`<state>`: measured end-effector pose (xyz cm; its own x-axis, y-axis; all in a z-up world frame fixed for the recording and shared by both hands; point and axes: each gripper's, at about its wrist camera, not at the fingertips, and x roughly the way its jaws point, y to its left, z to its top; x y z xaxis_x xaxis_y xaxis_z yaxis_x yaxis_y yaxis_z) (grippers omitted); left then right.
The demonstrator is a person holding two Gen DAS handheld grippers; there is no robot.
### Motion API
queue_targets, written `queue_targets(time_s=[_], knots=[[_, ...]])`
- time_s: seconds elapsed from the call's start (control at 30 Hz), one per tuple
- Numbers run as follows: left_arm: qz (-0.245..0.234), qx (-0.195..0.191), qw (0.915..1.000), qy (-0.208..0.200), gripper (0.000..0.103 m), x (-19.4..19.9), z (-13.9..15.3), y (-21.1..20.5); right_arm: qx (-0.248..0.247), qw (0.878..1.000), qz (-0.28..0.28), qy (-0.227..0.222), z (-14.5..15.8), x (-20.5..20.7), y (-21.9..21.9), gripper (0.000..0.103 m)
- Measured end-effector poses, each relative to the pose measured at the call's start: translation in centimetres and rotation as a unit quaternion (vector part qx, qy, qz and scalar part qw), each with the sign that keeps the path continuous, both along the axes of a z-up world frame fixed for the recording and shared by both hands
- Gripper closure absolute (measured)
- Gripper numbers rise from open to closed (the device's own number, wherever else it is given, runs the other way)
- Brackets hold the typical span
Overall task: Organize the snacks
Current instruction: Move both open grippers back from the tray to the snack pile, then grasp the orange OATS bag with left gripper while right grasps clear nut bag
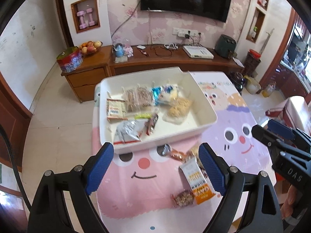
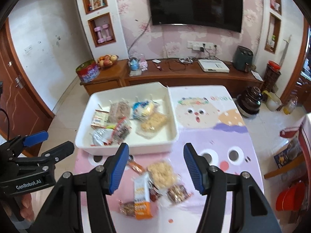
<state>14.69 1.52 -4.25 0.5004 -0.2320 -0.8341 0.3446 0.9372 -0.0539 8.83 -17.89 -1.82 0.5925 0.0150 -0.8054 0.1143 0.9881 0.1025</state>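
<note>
Closest to the lens: left tongs (image 1: 156,156), blue pads spread wide, nothing between them, hovering over the pink cartoon-face tabletop (image 1: 136,190). Right tongs (image 2: 156,155) also parted, a bit narrower, gripping nothing, hanging above the loose snack pile. Still out on the tabletop: orange-and-white bar (image 2: 142,198) lying lengthwise, pale puffed-rice cake (image 2: 161,173) in clear wrap touching its upper right, nutty bar (image 2: 177,193) just right of that, another nutty bar (image 2: 128,208) at the orange bar's lower left, small orange candy (image 2: 136,167) up near the bin. White bin (image 1: 206,108) sitting at the far left part of the tabletop, already holding a bunch: silver pouch (image 1: 127,132), seeded cracker pack (image 1: 138,98), blue-and-white packet (image 1: 163,94), second rice cake (image 1: 179,106), plus a few smaller wrappers, too blurry to tell. Both views a bit smeared.
</note>
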Motion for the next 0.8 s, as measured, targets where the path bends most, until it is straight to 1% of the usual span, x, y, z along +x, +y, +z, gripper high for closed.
queue_targets(time_s=[0.1, 0.17, 0.23, 0.47, 0.63, 0.7, 0.8], knots=[[-0.01, 0.009, 0.9997, 0.018, 0.015, -0.7, -1.8, -0.9, 0.004, 1.0, -0.018, 0.016, -1.3, -1.2, -1.4, 0.044], [-0.018, 0.01, 0.999, 0.039, 0.015, -1.0, -3.2, -1.5, 0.009, 0.999, -0.03, 0.029, -2.5, -1.9, -2.4, 0.044], [-0.026, 0.01, 0.9976, 0.064, 0.015, -1.4, -4.7, -2.3, 0.009, 0.998, -0.039, 0.042, -3.7, -2.6, -3.4, 0.044], [-0.052, 0.032, 0.9918, 0.112, 0.015, -2.4, -9.6, -5.4, 0.021, 0.994, -0.068, 0.083, -7.6, -4.1, -6.3, 0.044], [-0.055, 0.026, 0.9838, 0.168, 0.015, -2.1, -13.5, -7.3, 0.034, 0.991, -0.075, 0.107, -10.2, -4.5, -7.6, 0.044], [-0.058, 0.02, 0.9786, 0.196, 0.015, -2.0, -15.2, -8.1, 0.037, 0.99, -0.067, 0.116, -11.4, -4.4, -7.8, 0.044], [-0.055, 0.018, 0.9735, 0.221, 0.015, -1.7, -17.4, -8.8, 0.045, 0.989, -0.047, 0.134, -13.1, -4.0, -7.6, 0.044]])
